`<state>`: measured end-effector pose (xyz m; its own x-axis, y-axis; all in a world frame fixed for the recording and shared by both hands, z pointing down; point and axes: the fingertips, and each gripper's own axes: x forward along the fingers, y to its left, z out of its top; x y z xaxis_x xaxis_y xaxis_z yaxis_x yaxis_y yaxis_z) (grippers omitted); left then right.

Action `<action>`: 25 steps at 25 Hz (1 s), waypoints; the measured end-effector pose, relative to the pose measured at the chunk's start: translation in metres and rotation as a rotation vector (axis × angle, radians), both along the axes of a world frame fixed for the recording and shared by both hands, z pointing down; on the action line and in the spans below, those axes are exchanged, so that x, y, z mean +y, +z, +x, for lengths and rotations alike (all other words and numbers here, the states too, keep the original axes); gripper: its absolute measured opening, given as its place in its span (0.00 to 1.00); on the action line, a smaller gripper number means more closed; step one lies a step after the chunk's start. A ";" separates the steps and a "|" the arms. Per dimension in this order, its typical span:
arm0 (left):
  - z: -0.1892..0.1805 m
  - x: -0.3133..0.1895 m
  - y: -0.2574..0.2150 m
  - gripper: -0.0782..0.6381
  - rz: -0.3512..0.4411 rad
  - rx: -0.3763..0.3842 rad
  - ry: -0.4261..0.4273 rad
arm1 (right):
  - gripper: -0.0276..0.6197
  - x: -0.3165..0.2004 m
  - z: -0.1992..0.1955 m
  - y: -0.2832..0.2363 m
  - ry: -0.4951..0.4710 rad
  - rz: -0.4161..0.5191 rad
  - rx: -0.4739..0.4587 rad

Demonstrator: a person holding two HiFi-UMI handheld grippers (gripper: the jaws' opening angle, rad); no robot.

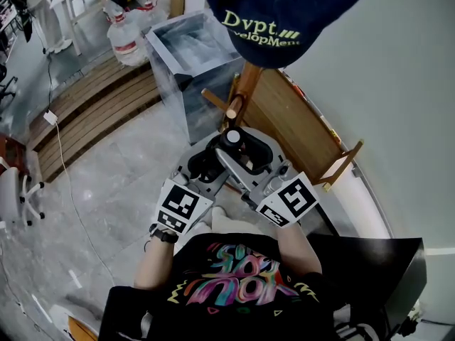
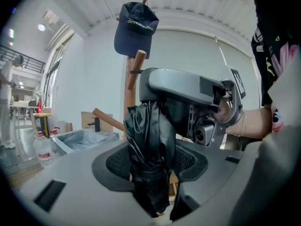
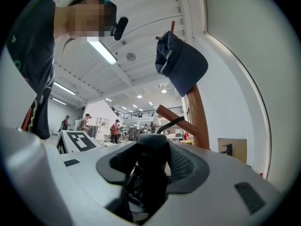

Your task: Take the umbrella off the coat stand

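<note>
L claw is clamped on the folded black umbrella, round its bundled canopy. R claw grips the handle end, so both claws face each other w/ the umbrella between them, held clear of any worktop. Umbrella sits just in front of the wooden coat stand, below the navy cap on its top. Umbrella's strap arcs across a peg; can't tell if it's hooked.
</note>
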<state>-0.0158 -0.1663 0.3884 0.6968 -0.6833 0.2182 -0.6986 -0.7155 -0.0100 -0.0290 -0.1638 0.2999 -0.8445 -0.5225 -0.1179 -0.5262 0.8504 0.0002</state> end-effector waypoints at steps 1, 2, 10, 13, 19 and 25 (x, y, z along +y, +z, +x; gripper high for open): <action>-0.001 0.001 -0.002 0.43 0.001 -0.001 -0.004 | 0.36 0.001 -0.001 -0.002 -0.004 0.003 -0.004; -0.002 0.002 -0.004 0.43 0.003 -0.001 -0.007 | 0.36 0.003 -0.002 -0.005 -0.007 0.006 -0.008; -0.006 0.008 -0.018 0.43 0.015 -0.004 -0.030 | 0.36 0.012 -0.007 -0.019 -0.026 0.039 -0.010; -0.006 0.013 -0.022 0.43 0.016 -0.001 -0.037 | 0.36 0.018 -0.009 -0.023 -0.033 0.052 -0.010; -0.008 0.024 -0.028 0.43 0.015 -0.003 -0.055 | 0.36 0.030 -0.011 -0.028 -0.053 0.053 -0.018; -0.012 0.032 -0.030 0.43 0.015 -0.001 -0.070 | 0.36 0.038 -0.014 -0.031 -0.081 0.059 -0.027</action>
<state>-0.0277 -0.1339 0.3583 0.6468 -0.7337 0.2082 -0.7471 -0.6644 -0.0203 -0.0432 -0.1255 0.2694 -0.8797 -0.4443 -0.1694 -0.4564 0.8890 0.0386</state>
